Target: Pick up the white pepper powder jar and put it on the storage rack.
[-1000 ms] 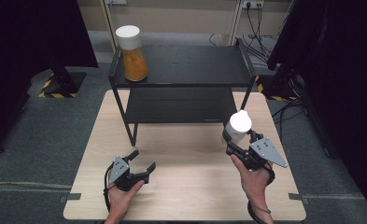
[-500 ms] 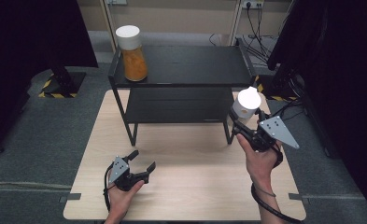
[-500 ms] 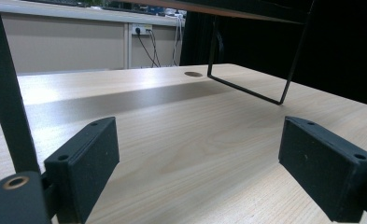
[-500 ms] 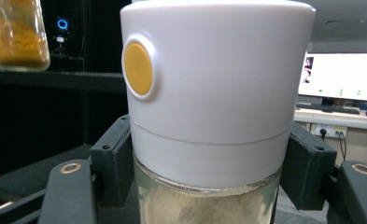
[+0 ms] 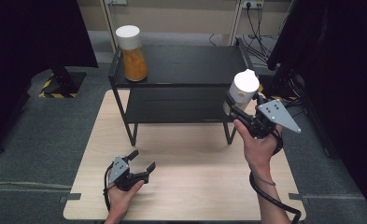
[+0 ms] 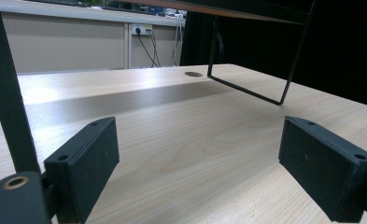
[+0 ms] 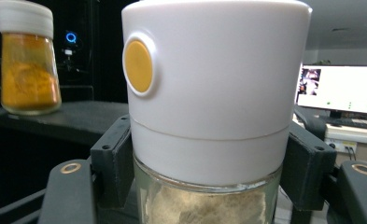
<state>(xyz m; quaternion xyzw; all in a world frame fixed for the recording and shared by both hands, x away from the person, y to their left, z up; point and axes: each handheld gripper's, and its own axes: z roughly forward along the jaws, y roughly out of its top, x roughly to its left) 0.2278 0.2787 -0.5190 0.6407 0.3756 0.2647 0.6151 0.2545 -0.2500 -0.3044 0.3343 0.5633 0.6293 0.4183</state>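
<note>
My right gripper (image 5: 237,109) is shut on a glass jar (image 5: 242,91) with a white lid and a yellow button, filled with pale powder; I hold it up in the air at the right front corner of the black shelf (image 5: 181,65). In the right gripper view the jar (image 7: 209,107) sits squeezed between both pads, lid above them. A second jar (image 5: 132,53) with orange powder and a white lid stands on the shelf's top at its left end; it is also in the right gripper view (image 7: 28,60). My left gripper (image 5: 141,161) rests low over the table, open, nothing between its pads (image 6: 85,163).
The wooden table (image 5: 186,186) carries the two-tier black shelf at its far half. A shelf leg (image 6: 6,88) stands close to the left gripper. Dark curtains flank both sides; a lit monitor (image 7: 340,91) is in the background.
My right gripper has lifted the pale-powder jar from near the table up and to the right, level with the shelf top. The left gripper has stayed put.
</note>
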